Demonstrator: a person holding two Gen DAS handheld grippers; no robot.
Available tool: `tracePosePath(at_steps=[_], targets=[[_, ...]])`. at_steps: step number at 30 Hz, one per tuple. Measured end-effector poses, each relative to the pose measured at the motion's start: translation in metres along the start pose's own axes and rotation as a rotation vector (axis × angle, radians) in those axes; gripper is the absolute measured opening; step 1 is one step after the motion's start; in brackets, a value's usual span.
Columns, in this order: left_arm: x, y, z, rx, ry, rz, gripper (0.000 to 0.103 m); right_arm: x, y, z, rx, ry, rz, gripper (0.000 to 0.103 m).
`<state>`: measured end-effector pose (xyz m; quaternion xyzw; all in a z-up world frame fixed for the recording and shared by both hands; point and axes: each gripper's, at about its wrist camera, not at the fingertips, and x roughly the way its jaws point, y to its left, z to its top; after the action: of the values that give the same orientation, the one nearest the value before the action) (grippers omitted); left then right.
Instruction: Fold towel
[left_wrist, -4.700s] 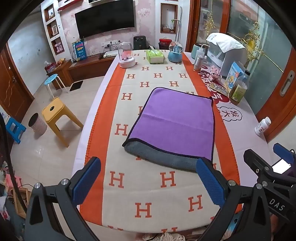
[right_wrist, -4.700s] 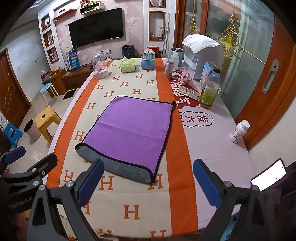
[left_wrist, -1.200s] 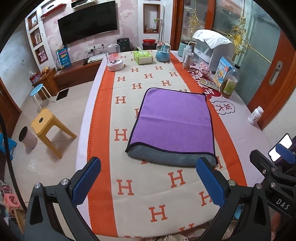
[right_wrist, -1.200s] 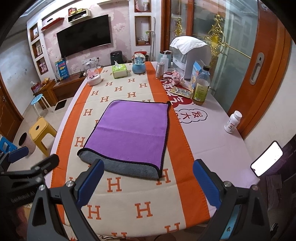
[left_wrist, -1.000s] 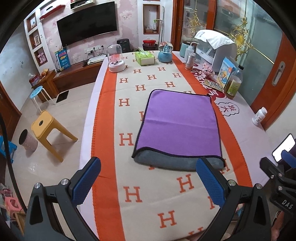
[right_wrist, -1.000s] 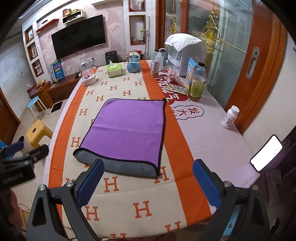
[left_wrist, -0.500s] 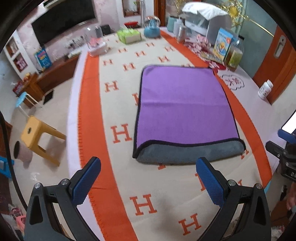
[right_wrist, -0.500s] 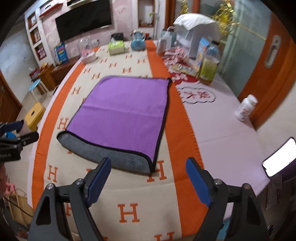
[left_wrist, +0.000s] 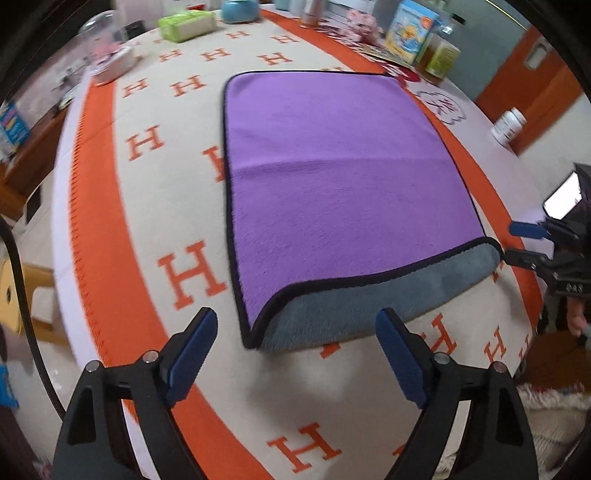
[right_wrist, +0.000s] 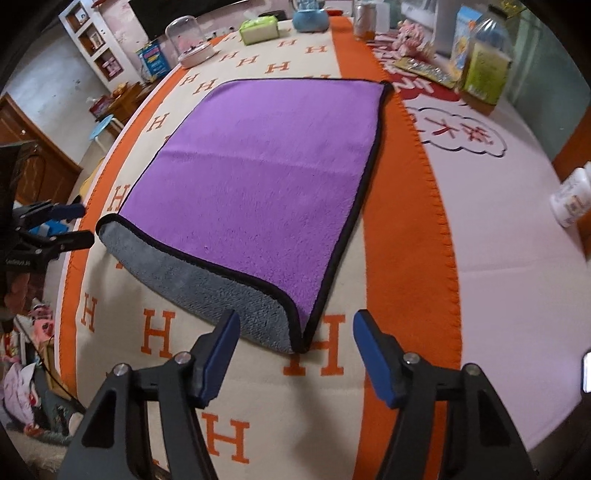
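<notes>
A purple towel (left_wrist: 332, 177) with black trim lies folded once on the H-patterned tablecloth, its grey underside showing along the near fold; it also shows in the right wrist view (right_wrist: 258, 177). My left gripper (left_wrist: 295, 350) is open, just short of the towel's near-left corner (left_wrist: 255, 341). My right gripper (right_wrist: 295, 354) is open, just short of the near-right corner (right_wrist: 299, 345). Each gripper shows at the edge of the other's view, the right gripper (left_wrist: 532, 243) and the left gripper (right_wrist: 62, 225).
Along the table's far end stand a tissue box (right_wrist: 258, 29), a glass dome (right_wrist: 190, 40), a blue pot (right_wrist: 310, 16) and bottles and boxes (right_wrist: 484, 70). A white pill bottle (right_wrist: 572, 203) stands at the right. A phone (left_wrist: 561, 199) glows near the right gripper.
Both grippers have dropped low and moved forward to the towel's near corners. Their jaws have narrowed somewhat but stay open. The towel has not moved.
</notes>
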<state>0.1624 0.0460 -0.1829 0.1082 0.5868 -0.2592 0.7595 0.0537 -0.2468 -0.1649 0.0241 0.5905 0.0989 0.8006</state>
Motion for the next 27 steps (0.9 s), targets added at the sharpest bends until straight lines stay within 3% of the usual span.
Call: tracePosePath(at_steps=[3, 10, 15, 27], targets=[[0.007, -0.001, 0.007, 0.051, 0.021, -0.046, 0.073, 0.007, -0.001, 0.002, -0.029, 0.026, 0.043, 0.055], [0.021, -0.007, 0.019, 0.155, 0.069, -0.107, 0.069, 0.019, -0.003, 0.010, -0.069, 0.072, 0.132, 0.049], [0.030, -0.004, 0.024, 0.172, 0.107, -0.140, 0.055, 0.026, -0.007, 0.016, -0.071, 0.100, 0.194, 0.044], [0.039, 0.015, 0.027, 0.180, 0.164, -0.164, 0.053, 0.032, -0.006, 0.015, -0.101, 0.144, 0.243, 0.036]])
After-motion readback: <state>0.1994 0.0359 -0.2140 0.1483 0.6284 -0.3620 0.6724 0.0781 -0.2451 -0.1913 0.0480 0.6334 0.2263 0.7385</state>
